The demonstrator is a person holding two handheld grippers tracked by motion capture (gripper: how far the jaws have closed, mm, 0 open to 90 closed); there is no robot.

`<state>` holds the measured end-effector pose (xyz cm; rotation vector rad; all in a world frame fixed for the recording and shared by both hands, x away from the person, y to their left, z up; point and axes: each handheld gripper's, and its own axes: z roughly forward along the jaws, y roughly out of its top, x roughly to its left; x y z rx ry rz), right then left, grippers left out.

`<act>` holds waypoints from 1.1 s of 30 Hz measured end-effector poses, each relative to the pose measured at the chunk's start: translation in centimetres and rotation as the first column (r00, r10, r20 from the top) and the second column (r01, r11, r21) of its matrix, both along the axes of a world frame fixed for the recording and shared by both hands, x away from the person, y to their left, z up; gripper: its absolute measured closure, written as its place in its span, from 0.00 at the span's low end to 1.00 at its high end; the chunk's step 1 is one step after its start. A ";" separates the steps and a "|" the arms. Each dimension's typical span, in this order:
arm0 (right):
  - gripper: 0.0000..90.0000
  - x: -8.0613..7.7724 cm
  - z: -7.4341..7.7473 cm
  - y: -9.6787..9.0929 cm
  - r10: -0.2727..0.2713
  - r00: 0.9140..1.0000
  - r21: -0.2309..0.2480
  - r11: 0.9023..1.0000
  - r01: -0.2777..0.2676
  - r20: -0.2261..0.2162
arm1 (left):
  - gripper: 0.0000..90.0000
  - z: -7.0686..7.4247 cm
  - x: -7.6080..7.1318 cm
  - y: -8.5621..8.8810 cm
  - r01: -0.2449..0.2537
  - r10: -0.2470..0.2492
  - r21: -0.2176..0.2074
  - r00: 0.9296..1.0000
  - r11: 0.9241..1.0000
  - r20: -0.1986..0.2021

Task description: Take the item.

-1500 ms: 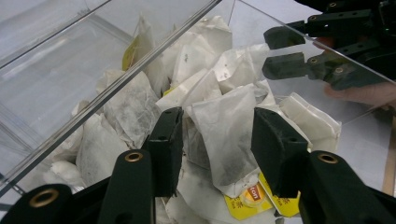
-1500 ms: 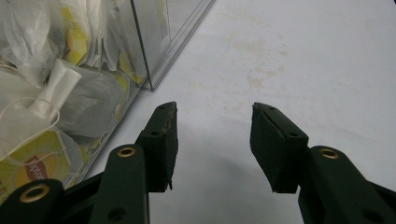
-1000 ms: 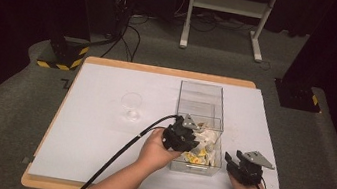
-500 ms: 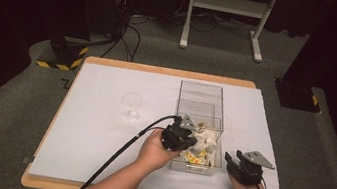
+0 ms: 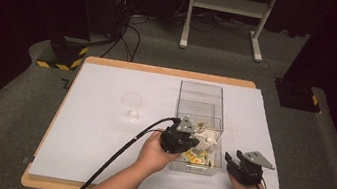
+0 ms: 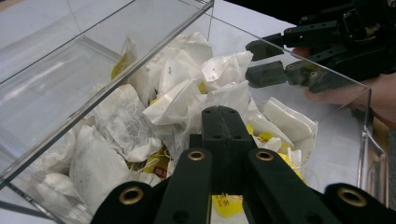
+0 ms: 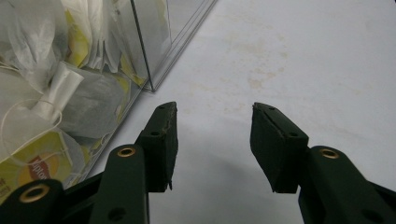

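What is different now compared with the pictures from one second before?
The left gripper, reaching into the clear box, has just closed its jaws among the tea bags; whether one is pinched I cannot tell. The right gripper stayed open beside the box, and the glass did not move.

Cannot tell in the left gripper view whether the shut left claw (image 6: pixel 227 122) pinches any of the white paper tea bags (image 6: pixel 122 122): tips buried in the heap. Lower bags hidden beneath upper ones; print on the yellow paper tags (image 6: pixel 227 204) too small to read. Near wall of the clear plastic box (image 6: pixel 299 70) cut off by the lower edge. In the high view, small clear glass (image 5: pixel 130 104) too faint for detail on the white tabletop (image 5: pixel 100 130); forearms cropped at the bottom.
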<state>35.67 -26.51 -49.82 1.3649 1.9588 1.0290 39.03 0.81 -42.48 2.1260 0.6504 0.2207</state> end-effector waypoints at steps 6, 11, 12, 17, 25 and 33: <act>0.58 0.0 0.0 0.0 -0.002 1.000 -0.001 1.000 0.002 0.001 | 1.00 0.6 -0.1 0.9 -0.007 0.008 -0.041 1.000 0.999 0.014; 0.58 0.0 0.0 0.1 -0.001 1.000 -0.004 1.000 0.001 -0.001 | 1.00 1.3 -0.1 1.9 -0.022 0.025 -0.071 0.999 0.997 0.037; 0.58 0.0 0.0 0.1 -0.002 1.000 -0.004 1.000 0.002 -0.002 | 1.00 1.4 -0.1 2.1 -0.028 0.031 -0.078 0.999 0.997 0.040; 0.58 0.0 0.0 0.1 -0.001 1.000 -0.006 1.000 0.001 -0.003 | 1.00 1.8 -0.1 2.6 -0.038 0.044 -0.094 0.997 0.995 0.056; 0.58 0.0 0.0 0.1 -0.002 1.000 -0.004 1.000 0.002 -0.003 | 1.00 2.7 -0.5 3.4 -0.048 0.060 -0.132 0.994 0.990 0.087; 0.58 0.0 0.0 0.1 0.000 1.000 -0.008 1.000 0.000 -0.001 | 1.00 3.6 -0.6 4.2 -0.056 0.076 -0.181 0.991 0.982 0.107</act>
